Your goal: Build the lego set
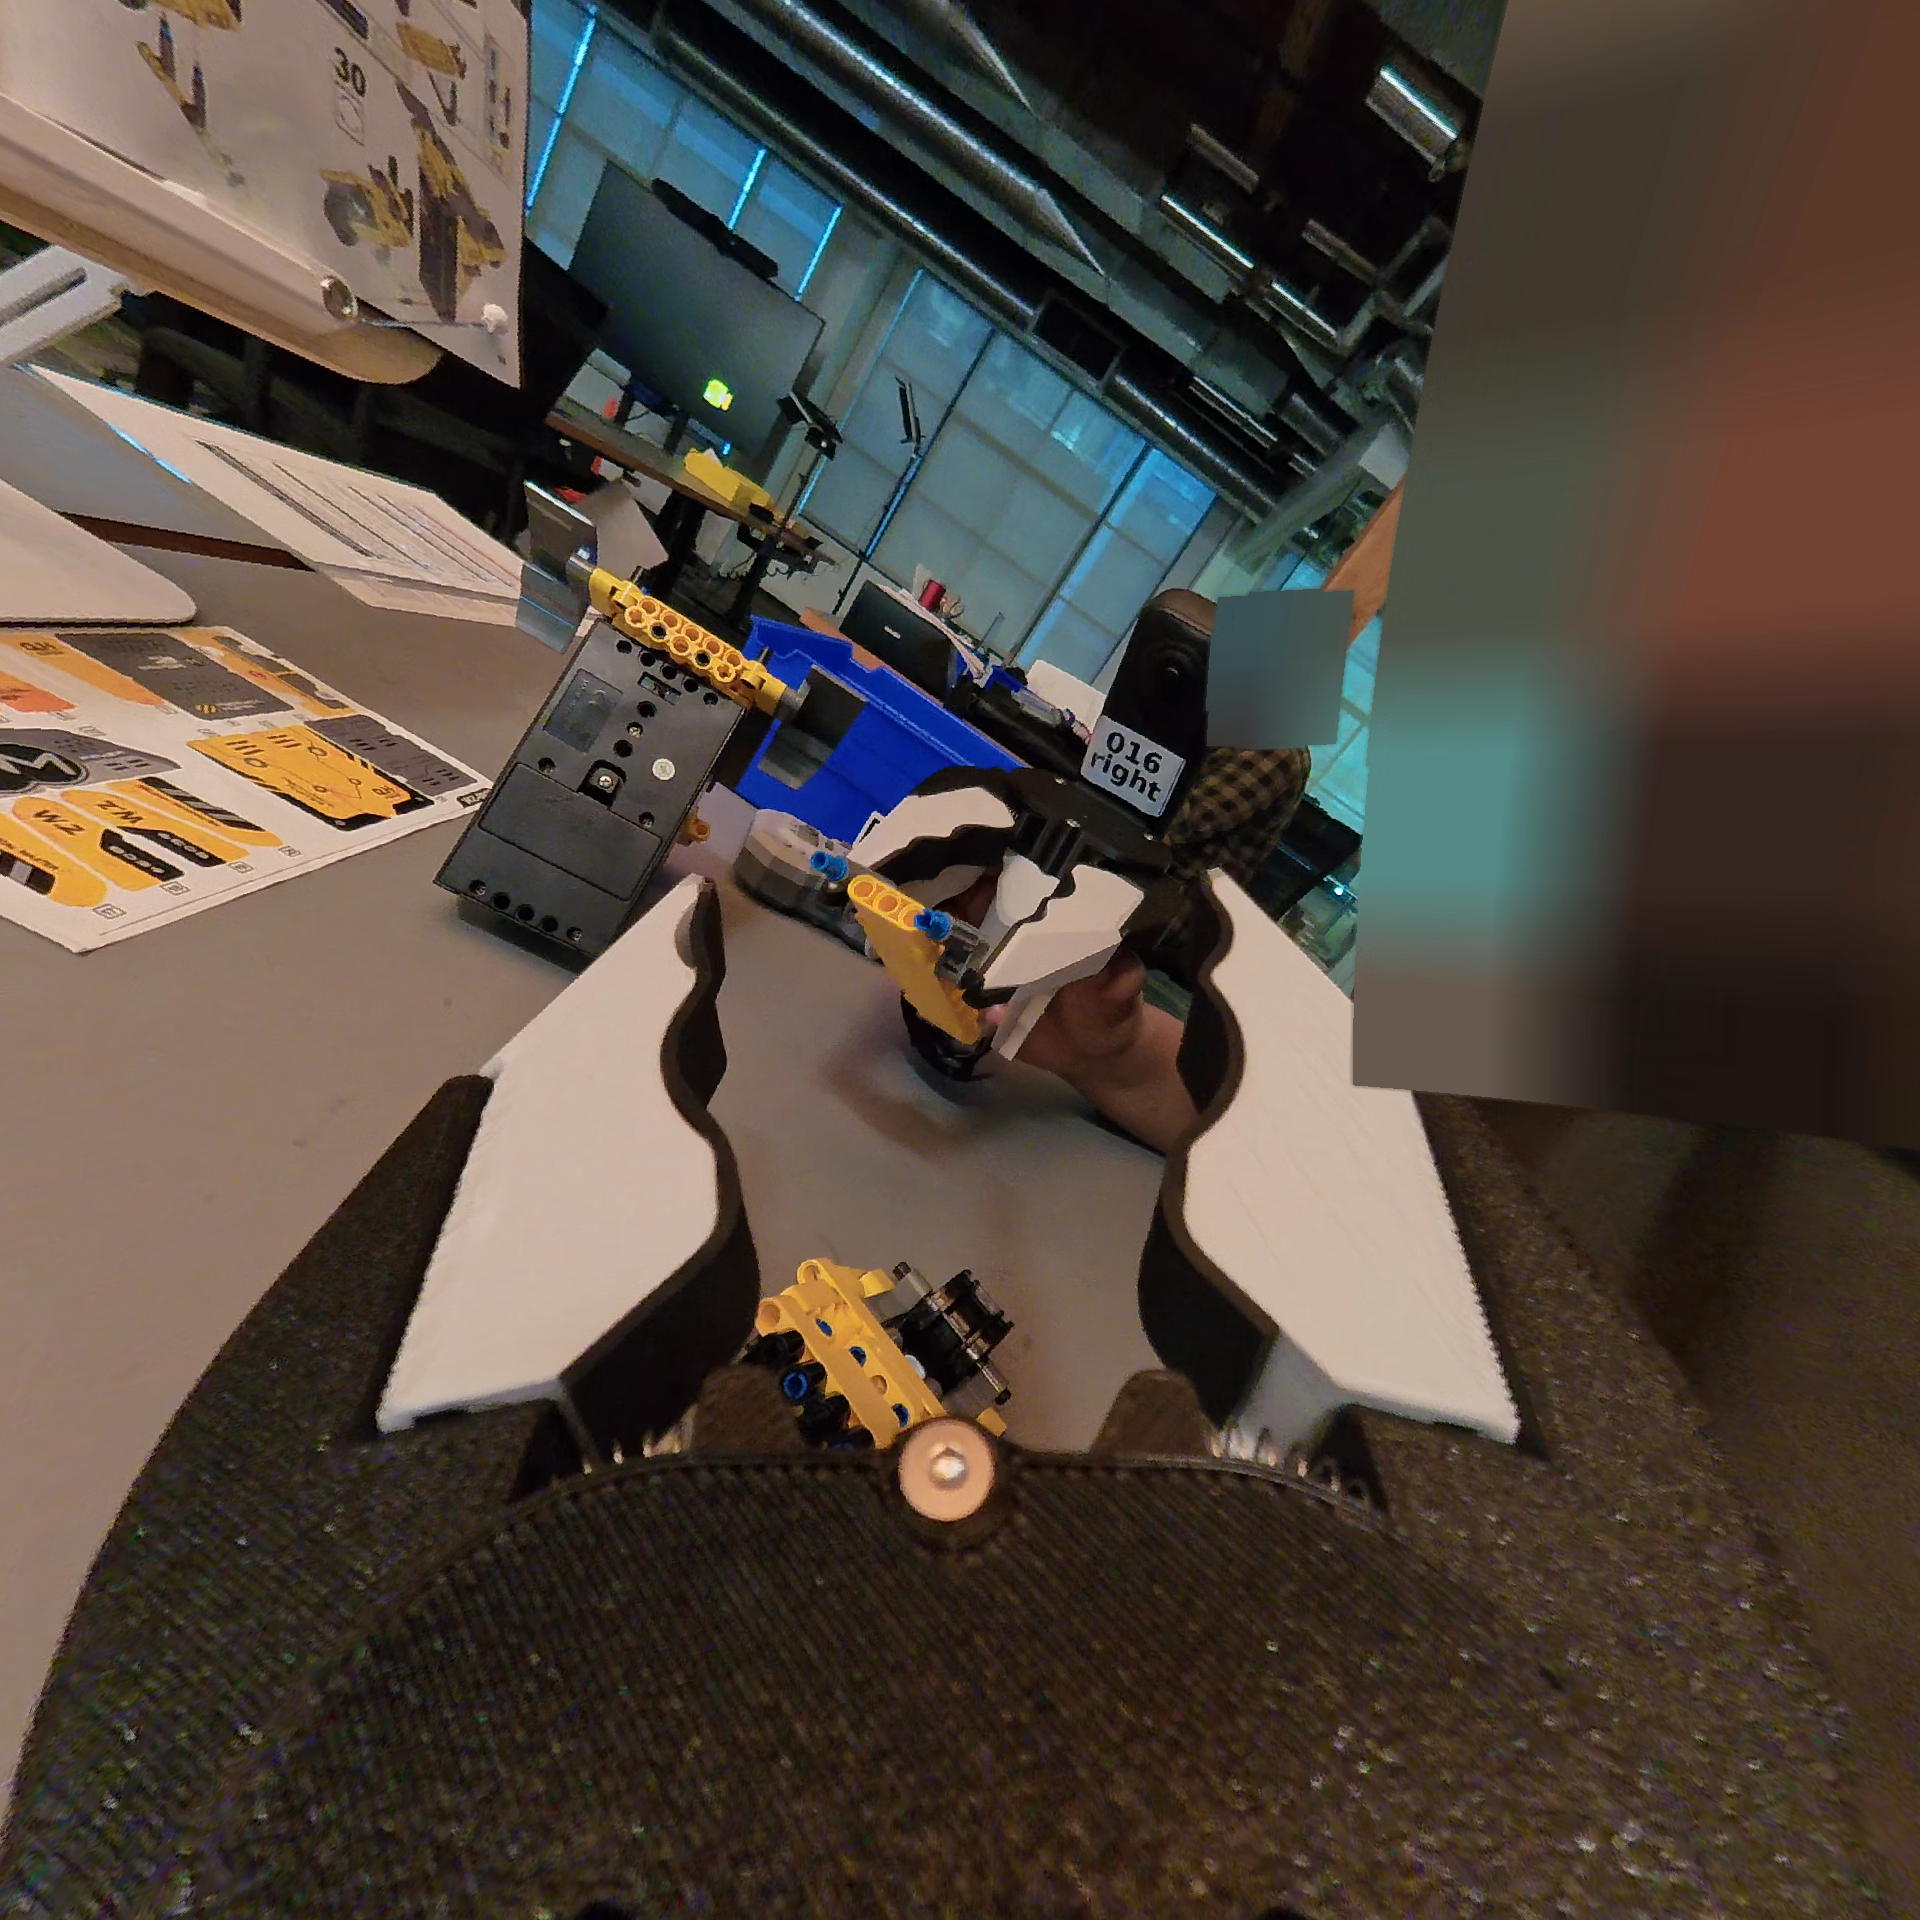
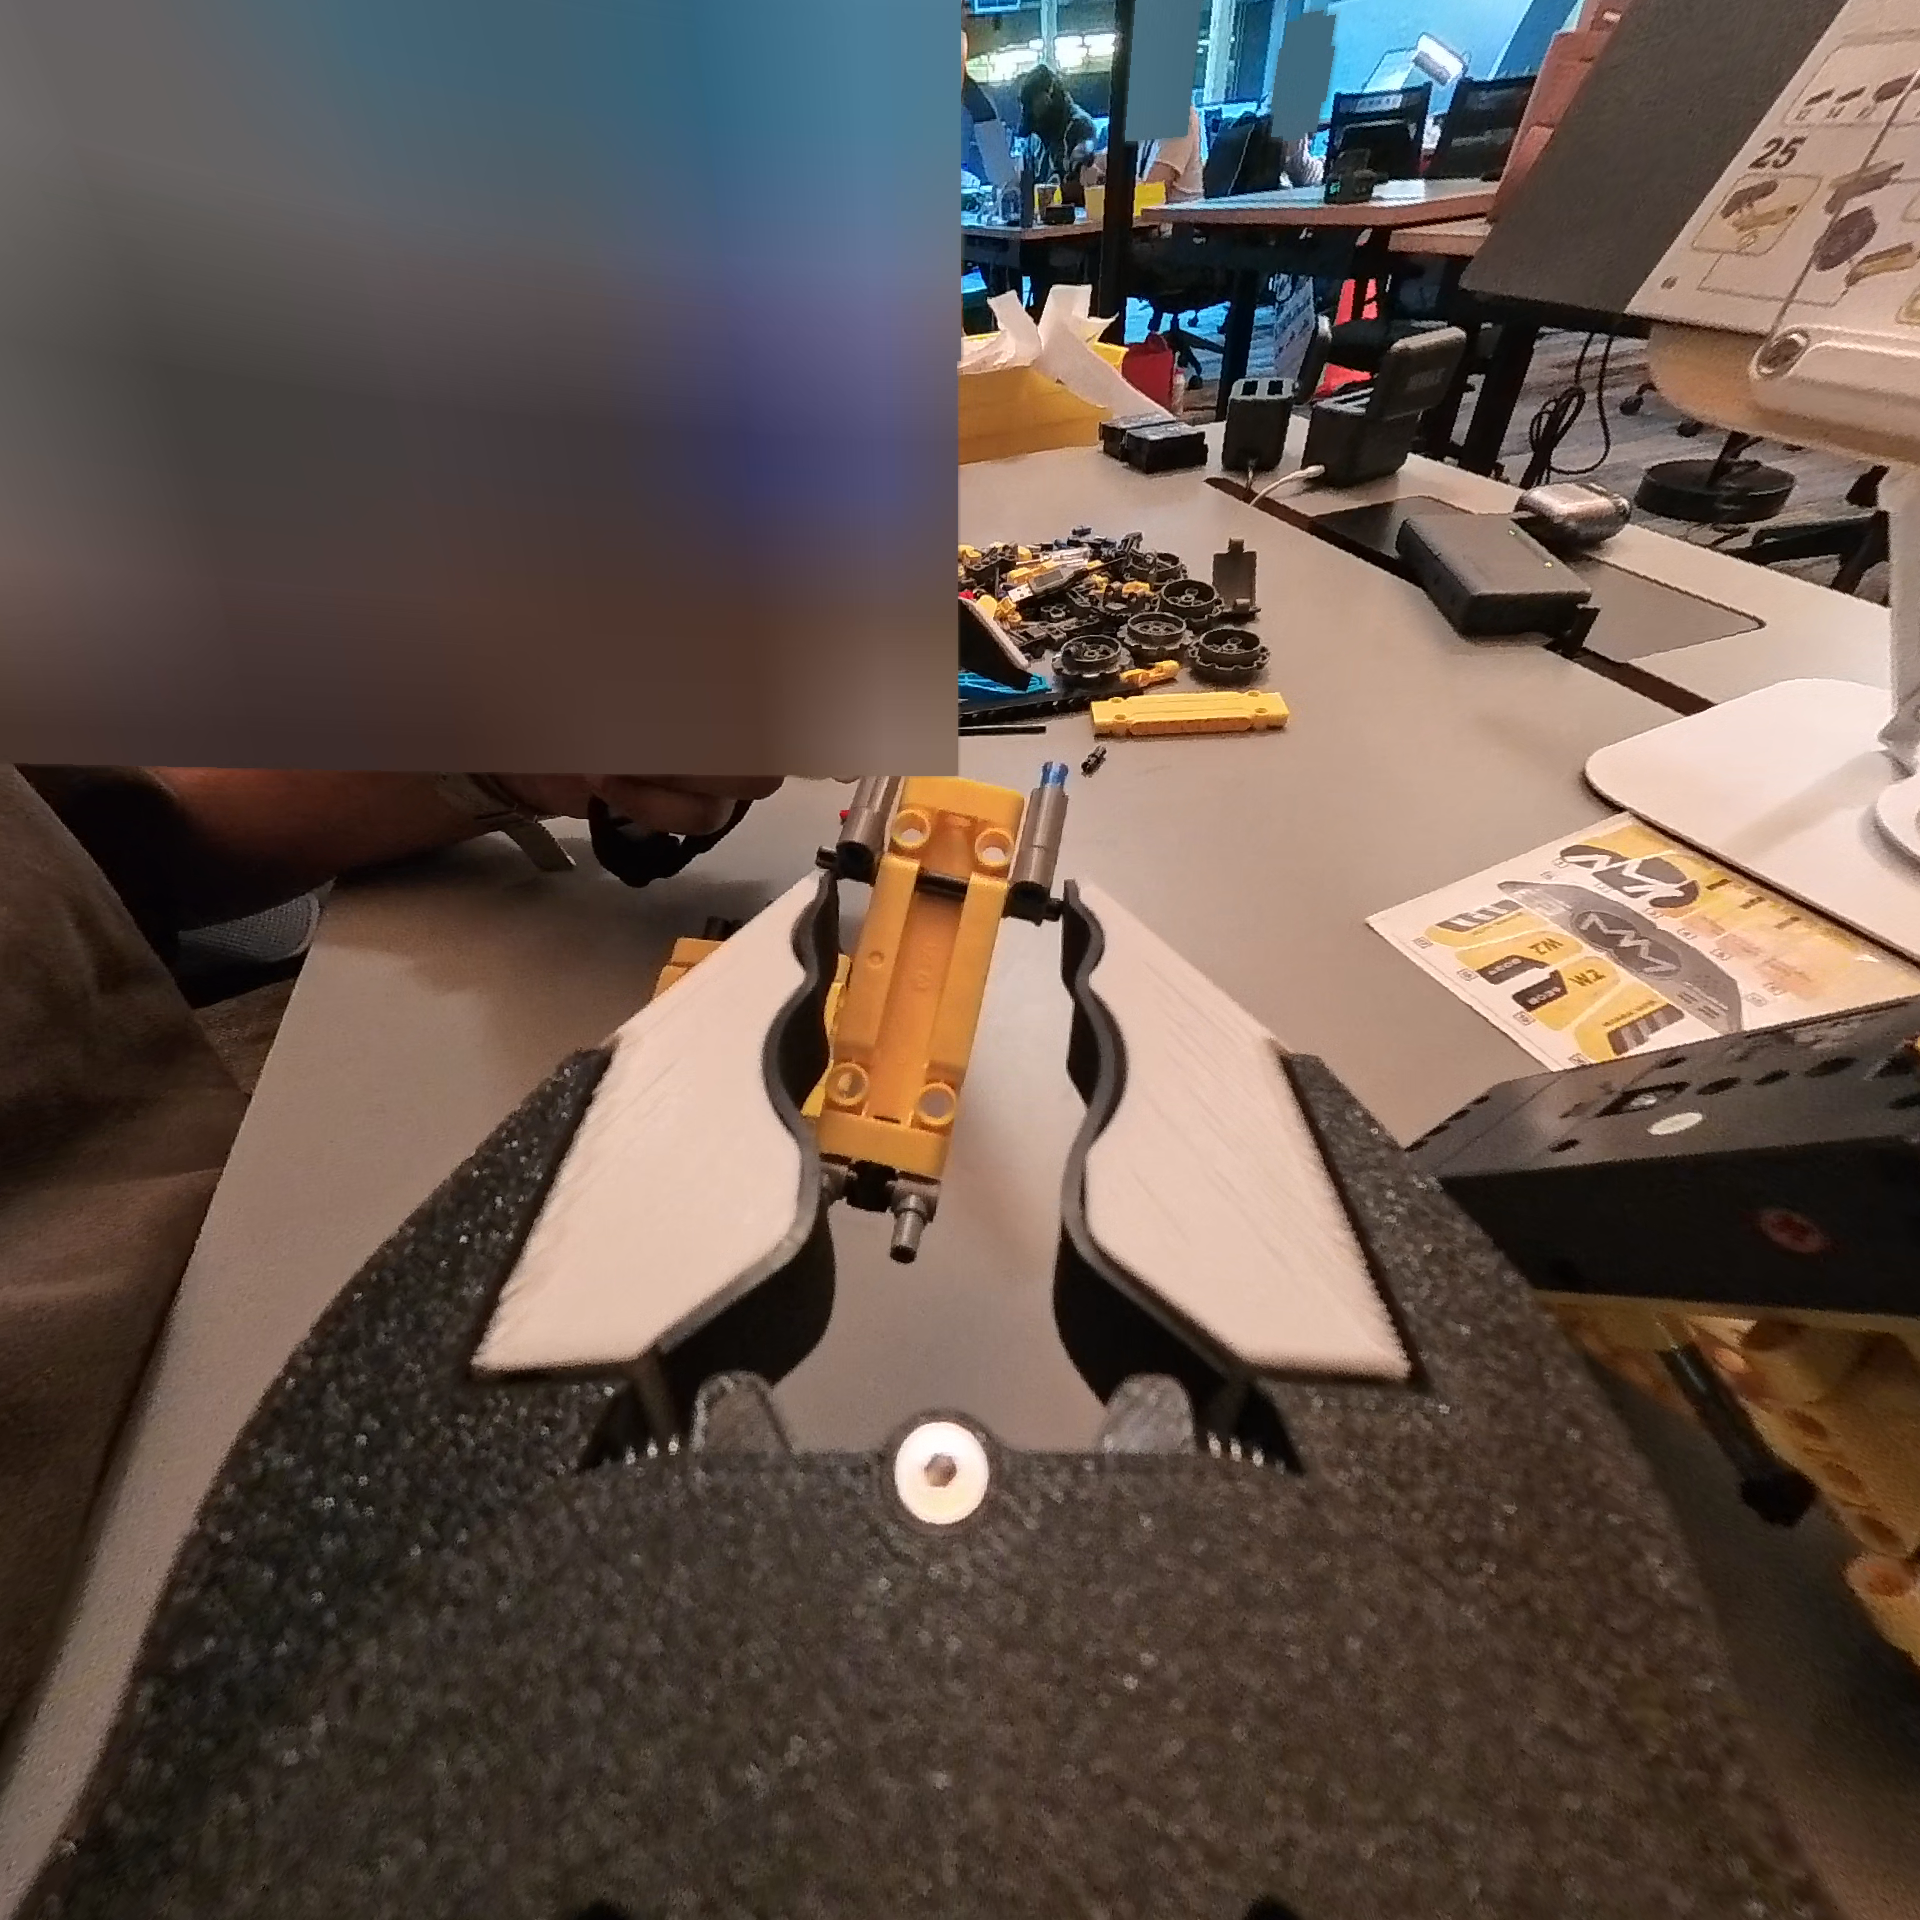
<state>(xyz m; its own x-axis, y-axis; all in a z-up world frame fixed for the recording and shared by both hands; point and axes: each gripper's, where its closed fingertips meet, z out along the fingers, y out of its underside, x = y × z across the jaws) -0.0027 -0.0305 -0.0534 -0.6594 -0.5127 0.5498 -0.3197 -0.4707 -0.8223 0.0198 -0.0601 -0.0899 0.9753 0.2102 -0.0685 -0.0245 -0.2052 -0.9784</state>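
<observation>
My right gripper (image 2: pixel 945 899) is shut on a yellow brick assembly (image 2: pixel 914 997) with grey pins at its ends, held just above the grey table (image 2: pixel 1299 831). The same gripper (image 1: pixel 971 940) and yellow assembly (image 1: pixel 909 940) show in the left wrist view, straight ahead of my left gripper. My left gripper (image 1: pixel 956 899) is open and empty, its fingers (image 1: pixel 582 1143) spread wide. A small yellow and black brick assembly (image 1: pixel 883 1351) lies on the table between the bases of the left fingers, untouched.
A black battery box with a yellow beam (image 1: pixel 603 769) stands ahead left, also at the right in the right wrist view (image 2: pixel 1662 1174). Blue bin (image 1: pixel 862 727), grey motor (image 1: pixel 790 862), sticker sheet (image 1: pixel 208 769), pile of loose parts (image 2: pixel 1122 613), instruction booklet on a stand (image 2: pixel 1818 156). The tips of one gripper are about 6 cm away from the tips of the other.
</observation>
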